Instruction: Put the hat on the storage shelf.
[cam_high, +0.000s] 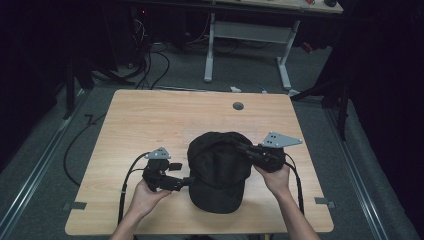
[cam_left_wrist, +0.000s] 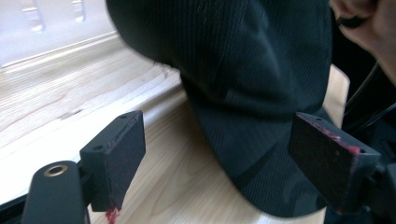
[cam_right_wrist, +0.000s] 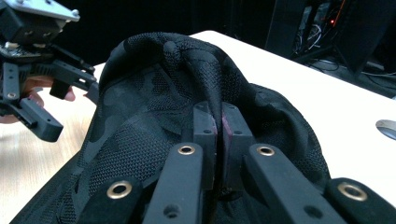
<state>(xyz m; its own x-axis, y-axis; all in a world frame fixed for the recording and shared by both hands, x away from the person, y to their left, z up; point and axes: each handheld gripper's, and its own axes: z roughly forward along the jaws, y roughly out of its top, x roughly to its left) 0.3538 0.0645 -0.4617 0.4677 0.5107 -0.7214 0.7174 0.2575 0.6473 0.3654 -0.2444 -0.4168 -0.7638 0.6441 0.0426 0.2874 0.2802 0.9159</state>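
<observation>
Cap (cam_high: 219, 172) sits on the near half of the table (cam_high: 150, 120), one black cap, brim toward the person, crown away. Its mesh crown bunches up on the right side where the right gripper (cam_high: 245, 148) has it: in the right gripper view the two jaws are clamped together with a fold of the fabric (cam_right_wrist: 187, 60) pinched between the pads, and the cloth rises in a ridge above them. The right hand (cam_high: 274, 177) grips that tool from below, cable looping down past the wrist.

Over on the other side, the left gripper (cam_high: 186, 181) is just beside the brim (cam_left_wrist: 261, 154), jaws released and standing wide apart. In the left gripper view the pads (cam_left_wrist: 116, 158) flank the brim edge without pressing on it; one pad is over bare wood, the other sits out past the dark cloth. The left hand (cam_high: 145, 195) holds that tool low over the table. So that's two grippers, two hands, one cap, and each gripper carries one grey three-cornered plate on top.

The table is pale wood with one round grey grommet (cam_high: 238, 106) near the far edge, well apart from the cap. Beyond it, grey floor, black cables (cam_high: 150, 70) snaking across it, and the white legs of a second desk (cam_high: 250, 45) at the back. Both sides of the room are dark.
</observation>
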